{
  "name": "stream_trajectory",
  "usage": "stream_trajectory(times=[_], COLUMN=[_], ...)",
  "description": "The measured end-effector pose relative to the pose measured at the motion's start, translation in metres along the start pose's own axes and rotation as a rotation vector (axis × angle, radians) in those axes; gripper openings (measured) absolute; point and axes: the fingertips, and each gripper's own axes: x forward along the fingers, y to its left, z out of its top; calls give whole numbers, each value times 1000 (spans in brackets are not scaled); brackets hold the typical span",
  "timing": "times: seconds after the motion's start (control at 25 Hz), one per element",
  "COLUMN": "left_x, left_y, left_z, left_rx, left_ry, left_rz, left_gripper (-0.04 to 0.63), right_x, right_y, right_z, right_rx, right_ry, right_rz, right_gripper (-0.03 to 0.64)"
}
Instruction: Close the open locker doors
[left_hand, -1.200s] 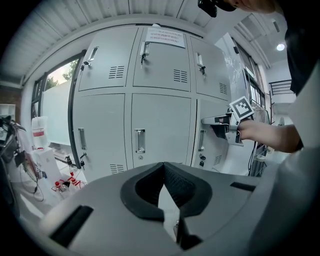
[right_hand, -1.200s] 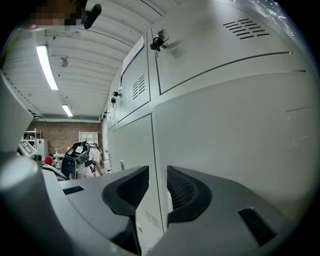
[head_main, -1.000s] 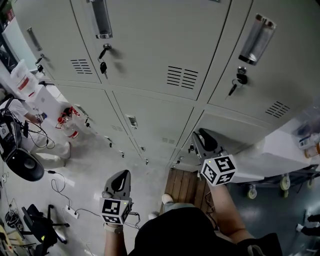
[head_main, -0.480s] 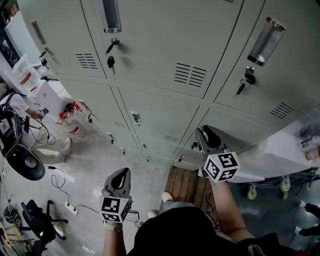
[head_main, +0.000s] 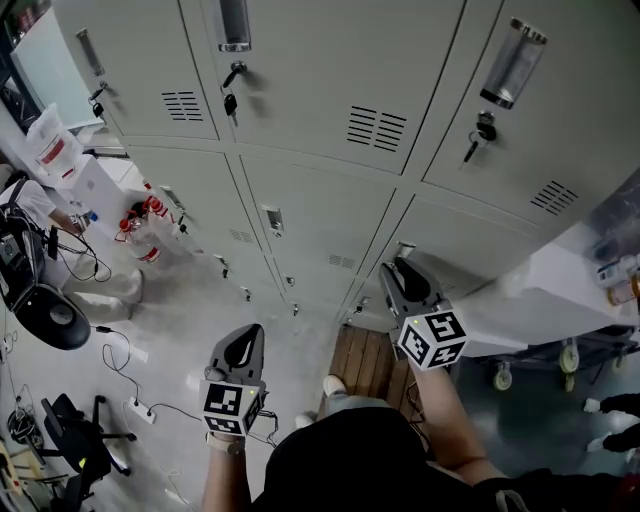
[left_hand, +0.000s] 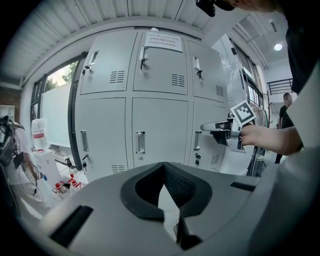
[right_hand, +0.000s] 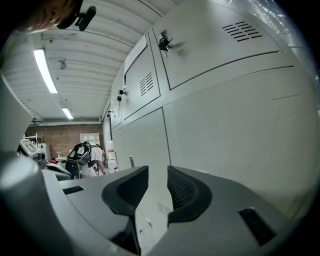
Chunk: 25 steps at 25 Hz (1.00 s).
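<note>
The pale floor (head_main: 185, 315) carries the lockers (head_main: 320, 210), a wooden platform (head_main: 370, 360) (slatted), red-capped bottles (head_main: 138, 232) and a power strip (head_main: 141, 412).

A bank of lockers (head_main: 320, 200) fills the top of the head view, one row of doors above another, three columns across. The right claw (head_main: 398, 268) is close before the lower right door (head_main: 470, 250), near its handle (left_hand: 197, 140); whether it touches cannot be told. The left claw (head_main: 247, 338) is lower and to the left, well back from the lockers, facing the middle column. On the floor under the right claw lies a slatted wooden board (head_main: 368, 368). Right of it stands a wheeled cart (head_main: 540, 300), by the lockers' right end. At the far left, bottles (head_main: 140, 235) stand on the floor beside the lockers, with a power strip (head_main: 142, 412) nearer the person.
</note>
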Motion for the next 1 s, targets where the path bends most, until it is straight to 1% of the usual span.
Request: stream_trajectory(times=[0.32,0.6,0.8,1.0], left_x=[-24,-47,-59,-68], left_y=[-21,-44,-60,-74], left_z=[5,4,-2,-6], left_rx=[23,36,47,41], left_ry=[-32,-67,-78,-90], left_rz=[-37,-83,-122,-154], left_gripper=[17,17,17,17], right_x=[-35,-74,-98,-120], right_y=[59,106,140,161], right_z=[-24,-44,-62,-70], right_rx=[-16,-42,-58,-61], right_ry=[28,39,52,36], right_rz=[79,132,179,202], right_gripper=[126,87,75,71])
